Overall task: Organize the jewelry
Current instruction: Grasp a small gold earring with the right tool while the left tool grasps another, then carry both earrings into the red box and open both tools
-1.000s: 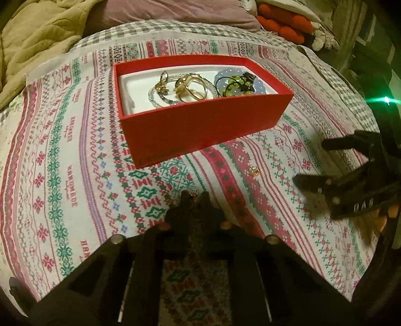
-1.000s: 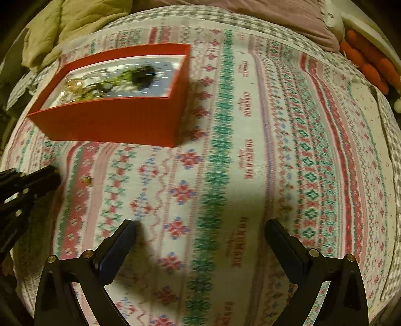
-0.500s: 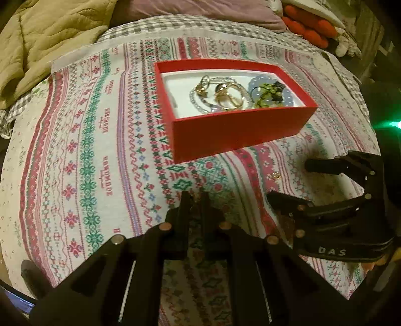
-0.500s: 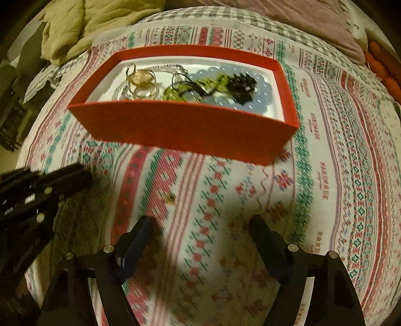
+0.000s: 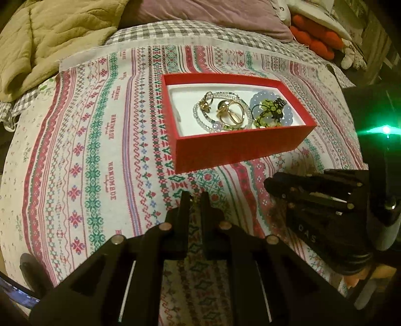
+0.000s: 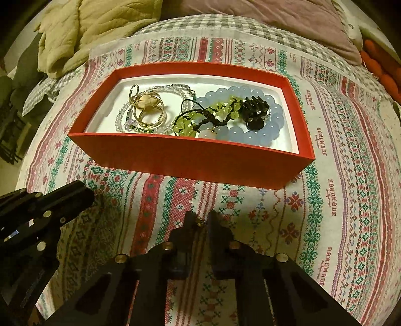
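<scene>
Left wrist view
- Left gripper (image 5: 195, 196): seen from behind over the patterned cloth (image 5: 100, 155); the jaws are drawn almost together, and a tiny glint is caught in the narrow gap at the tips, too small to be identified.
- Right gripper (image 5: 272, 184): seen at the right edge, lying sideways just above the cloth, near the front right corner of the box; its fingers are pressed together.
- Red box (image 5: 238, 150): set open on the cloth, ahead of both grippers and apart from them; a white lining is shown inside.
- Jewelry in the box: gold rings (image 5: 231, 112) are laid over a clear bead bracelet (image 5: 200, 117) in the middle; a blue bead bracelet (image 5: 288, 117) is placed at the right end.
- Surroundings: a beige blanket (image 5: 50, 32) is bunched at the upper left, a mauve pillow (image 5: 213, 12) is laid behind the cloth.

Right wrist view
- Right gripper (image 6: 201, 220): the jaws are closed to a slit, and a small gold piece (image 6: 199, 222) is pinched at the very tips, just above the cloth (image 6: 338, 200).
- Left gripper (image 6: 87, 194): seen at the left edge, its fingers held together, near the box's front left corner.
- Red box (image 6: 190, 160): placed directly ahead, its near wall facing the camera.
- Jewelry in the box: gold rings (image 6: 147, 110) and a clear bead bracelet (image 6: 120, 120) are kept at the left; a green bead cord (image 6: 190, 123), a black clip (image 6: 255, 107) and a blue bead bracelet (image 6: 270, 128) are piled at the right.
</scene>
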A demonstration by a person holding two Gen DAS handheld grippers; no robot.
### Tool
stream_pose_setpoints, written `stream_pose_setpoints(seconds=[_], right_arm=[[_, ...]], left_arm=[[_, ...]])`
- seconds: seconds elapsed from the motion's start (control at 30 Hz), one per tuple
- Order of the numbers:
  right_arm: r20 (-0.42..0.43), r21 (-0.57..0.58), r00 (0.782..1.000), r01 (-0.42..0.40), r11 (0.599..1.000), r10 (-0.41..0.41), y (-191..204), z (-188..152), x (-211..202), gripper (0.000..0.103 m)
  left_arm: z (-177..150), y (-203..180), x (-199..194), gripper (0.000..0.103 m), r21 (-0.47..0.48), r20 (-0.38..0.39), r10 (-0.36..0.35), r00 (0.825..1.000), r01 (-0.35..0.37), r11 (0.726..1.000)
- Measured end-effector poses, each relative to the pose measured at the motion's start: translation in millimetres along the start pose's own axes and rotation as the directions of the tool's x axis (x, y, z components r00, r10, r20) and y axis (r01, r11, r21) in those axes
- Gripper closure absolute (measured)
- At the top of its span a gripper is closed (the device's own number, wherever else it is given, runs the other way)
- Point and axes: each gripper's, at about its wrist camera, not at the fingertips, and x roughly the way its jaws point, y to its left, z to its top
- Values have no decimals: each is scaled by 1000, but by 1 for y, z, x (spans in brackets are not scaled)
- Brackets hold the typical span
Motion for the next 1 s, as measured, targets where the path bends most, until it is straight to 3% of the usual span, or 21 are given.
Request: stream_pose_setpoints(seconds=[0.67,1.0], right_arm=[[-10,42,991,-130,991,130,-13,-5,-29,94],[67,55,979,-197,979,193,-25,3,-63,94]], left_arm=[[13,16,-13,94,-78,16,-38,999,39,996],[31,20,-37,94,-102,96,-73,993,83,991]])
